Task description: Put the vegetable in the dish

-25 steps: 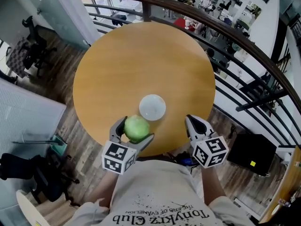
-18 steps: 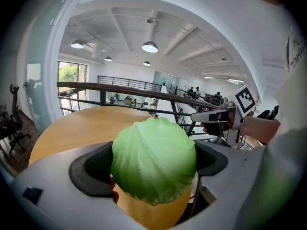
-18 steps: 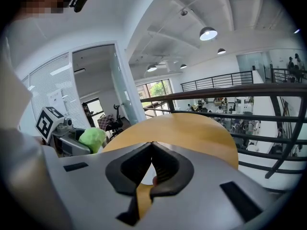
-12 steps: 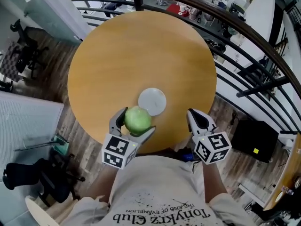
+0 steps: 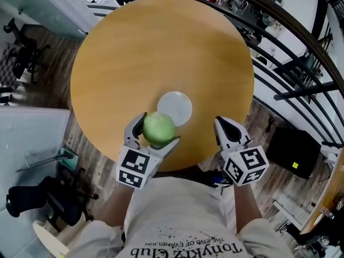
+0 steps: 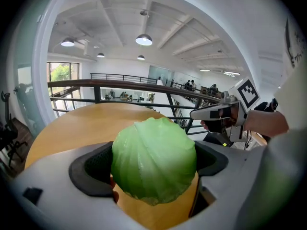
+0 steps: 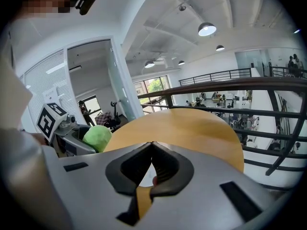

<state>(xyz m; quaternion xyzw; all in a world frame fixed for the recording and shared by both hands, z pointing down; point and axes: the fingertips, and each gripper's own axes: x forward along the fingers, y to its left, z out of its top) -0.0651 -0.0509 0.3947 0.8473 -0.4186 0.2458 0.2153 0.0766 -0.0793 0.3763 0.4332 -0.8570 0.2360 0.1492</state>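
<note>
The left gripper (image 5: 155,133) clamps a green cabbage (image 5: 159,128) across its middle, above the table (image 5: 161,47) edge, just beside the white dish (image 5: 181,102). The right gripper (image 5: 223,124) is closed on nothing. The head looks light, smooth and slightly yielding.

Within a second, I have carried my left gripper (image 5: 159,130) forward from the near rim of the round table (image 5: 161,47). The green cabbage (image 5: 158,129) clamped in its jaws now covers a little more of the white dish (image 5: 177,104) at its near-left edge, where a second ago it only met that edge (so the head view reads; height above the wood cannot be told). My right gripper (image 5: 221,124) has advanced alongside, its tips now over the tabletop rather than at the rim. The head view has shifted too: the table fills more of the frame, its far rim now close to the top.
</note>
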